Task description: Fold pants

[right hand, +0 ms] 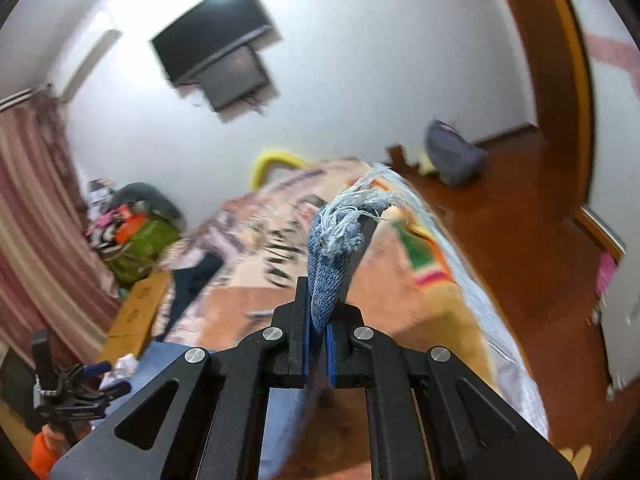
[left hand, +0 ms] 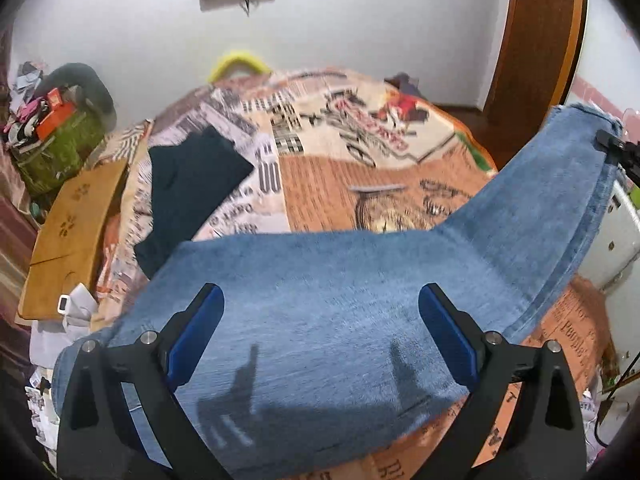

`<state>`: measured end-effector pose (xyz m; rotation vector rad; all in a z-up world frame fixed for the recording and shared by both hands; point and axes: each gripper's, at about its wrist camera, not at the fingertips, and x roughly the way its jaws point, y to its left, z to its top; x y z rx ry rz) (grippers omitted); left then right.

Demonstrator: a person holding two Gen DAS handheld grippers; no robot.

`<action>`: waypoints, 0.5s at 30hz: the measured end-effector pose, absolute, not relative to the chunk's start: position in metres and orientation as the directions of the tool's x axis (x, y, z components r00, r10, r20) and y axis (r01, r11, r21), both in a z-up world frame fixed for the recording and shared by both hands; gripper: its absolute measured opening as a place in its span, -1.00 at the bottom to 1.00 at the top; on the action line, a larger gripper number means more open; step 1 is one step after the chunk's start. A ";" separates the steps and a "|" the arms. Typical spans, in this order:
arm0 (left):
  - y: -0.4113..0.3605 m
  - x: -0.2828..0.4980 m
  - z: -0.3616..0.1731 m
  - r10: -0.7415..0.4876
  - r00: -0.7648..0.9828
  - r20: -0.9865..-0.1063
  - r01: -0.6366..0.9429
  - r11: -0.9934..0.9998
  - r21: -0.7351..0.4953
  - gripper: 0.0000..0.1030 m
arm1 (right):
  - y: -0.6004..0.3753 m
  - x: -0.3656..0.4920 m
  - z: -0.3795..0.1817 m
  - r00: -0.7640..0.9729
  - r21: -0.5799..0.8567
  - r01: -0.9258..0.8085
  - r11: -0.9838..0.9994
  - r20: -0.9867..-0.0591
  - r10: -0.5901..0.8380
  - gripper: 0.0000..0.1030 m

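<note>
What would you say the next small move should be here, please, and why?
Probably carry the right gripper across toward the left gripper, laying the lifted leg over. The right one is shut on the jeans at the frayed hem, held above the bed. The left fingers stand open over the denim, gripping nothing, so that end looks free to receive the fold.

bedspread (left hand: 328, 184) print blurred, perhaps "00", nothing else legible

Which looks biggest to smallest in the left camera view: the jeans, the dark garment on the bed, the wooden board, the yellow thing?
1. jeans, though nearest the camera
2. dark garment and wooden board, too alike to rank
3. yellow thing
</note>
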<state>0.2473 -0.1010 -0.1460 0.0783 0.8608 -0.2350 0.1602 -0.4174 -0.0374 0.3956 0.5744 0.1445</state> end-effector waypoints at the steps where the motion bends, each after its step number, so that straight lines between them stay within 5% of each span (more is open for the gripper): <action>1: -0.096 0.245 -0.141 -0.182 0.634 -0.751 0.235 0.971 -0.037 0.92 | -0.408 0.164 -0.034 0.834 0.404 -0.043 0.914 -0.490 0.255 -0.90; 15: -0.023 0.212 -0.120 -0.190 0.690 -0.699 0.158 0.981 -0.112 0.92 | -0.265 0.212 -0.061 0.714 0.408 -0.293 0.865 -0.508 0.481 -0.90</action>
